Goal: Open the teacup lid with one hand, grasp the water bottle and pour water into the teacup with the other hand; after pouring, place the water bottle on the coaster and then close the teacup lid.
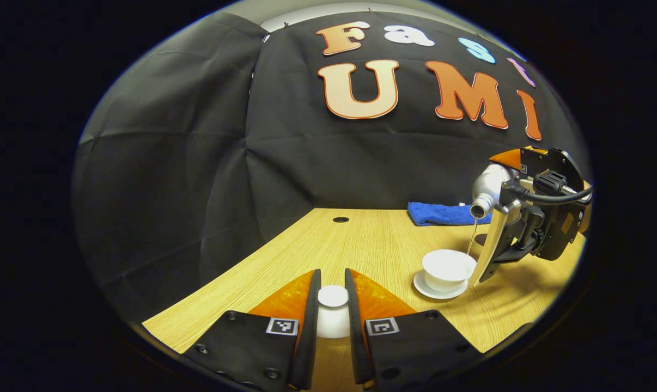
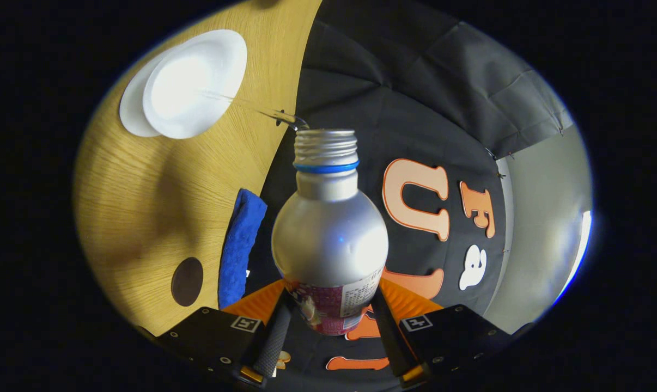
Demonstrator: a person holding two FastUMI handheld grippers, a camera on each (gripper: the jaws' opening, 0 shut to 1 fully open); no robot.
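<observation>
While the bottle is tilted mouth-down, we see a thin stream of water run from its mouth into the cup. In the right gripper view, the bottle is silver metal with a rounded shoulder, a threaded uncapped neck and a blue ring below the thread; a printed label wraps its lower body. The right gripper is closed on that label band, one finger pressing each side of it. In the left gripper view we see the same gripper at the right, above and just beside the cup, with the bottle mouth higher than the cup rim and apart from it.

The cup is white, wide-mouthed and uncovered. It stands on a white saucer on the table, which is light wood.

The left gripper holds the lid, a white piece with a round knob on top, between its fingers. The jaws are narrowly parted and both inner faces meet the lid's sides. It is low over the near table edge, well apart from the cup.

A blue cloth lies folded at the table's far edge. In the right gripper view, a dark round coaster lies on the table just beside the cloth.
</observation>
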